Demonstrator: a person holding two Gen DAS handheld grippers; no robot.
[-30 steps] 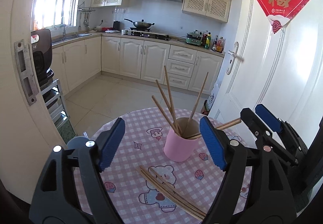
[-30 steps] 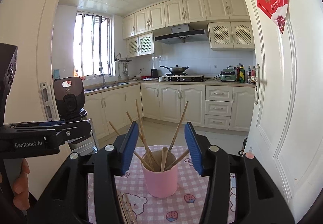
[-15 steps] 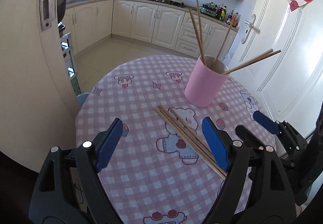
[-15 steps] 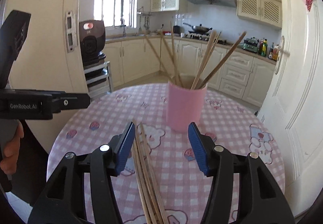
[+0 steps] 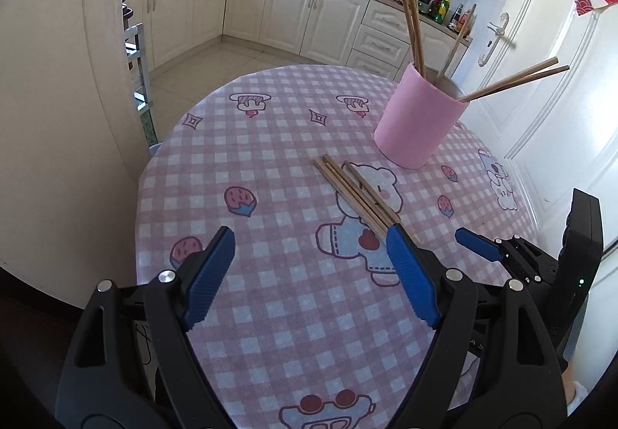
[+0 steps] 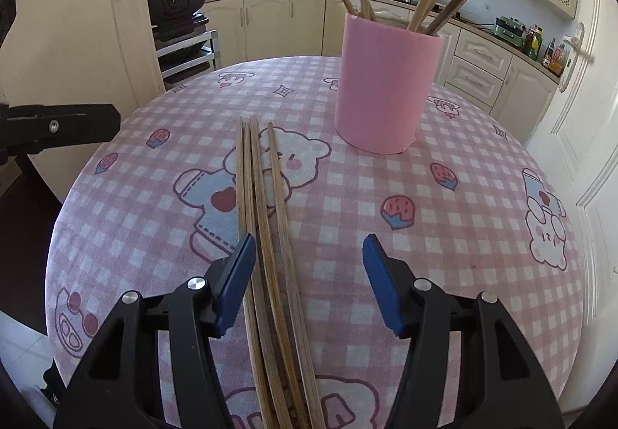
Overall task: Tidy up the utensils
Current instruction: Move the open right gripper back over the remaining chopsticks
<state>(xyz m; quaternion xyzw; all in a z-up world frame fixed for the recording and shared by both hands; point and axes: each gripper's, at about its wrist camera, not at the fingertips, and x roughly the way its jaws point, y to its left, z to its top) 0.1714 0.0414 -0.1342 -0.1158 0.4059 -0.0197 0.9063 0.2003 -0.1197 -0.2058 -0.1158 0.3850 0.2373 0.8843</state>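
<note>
A pink cup (image 5: 419, 120) (image 6: 386, 89) stands upright on the round checked table (image 6: 463, 236), with several chopsticks leaning out of it. Several loose chopsticks (image 5: 355, 193) (image 6: 262, 205) lie flat in a bundle in front of the cup. My right gripper (image 6: 309, 241) is open just above the table. The bundle runs between its fingers, close to the left one, and neither pad presses on it. My left gripper (image 5: 309, 236) is open over bare cloth, its right fingertip (image 5: 398, 236) by the bundle's near end. One blue right-gripper finger (image 5: 477, 249) shows in the left wrist view.
The tablecloth (image 5: 270, 143) drops off at the round edge on all sides. A white door (image 5: 560, 100) stands close on the right. A metal rack with a dark appliance (image 6: 175, 0) stands beyond the table's left side, kitchen cabinets (image 5: 293, 12) behind.
Both grippers have come down and tipped toward the table. The right jaws stand a little wider, and the loose chopsticks now run between the right fingers.
</note>
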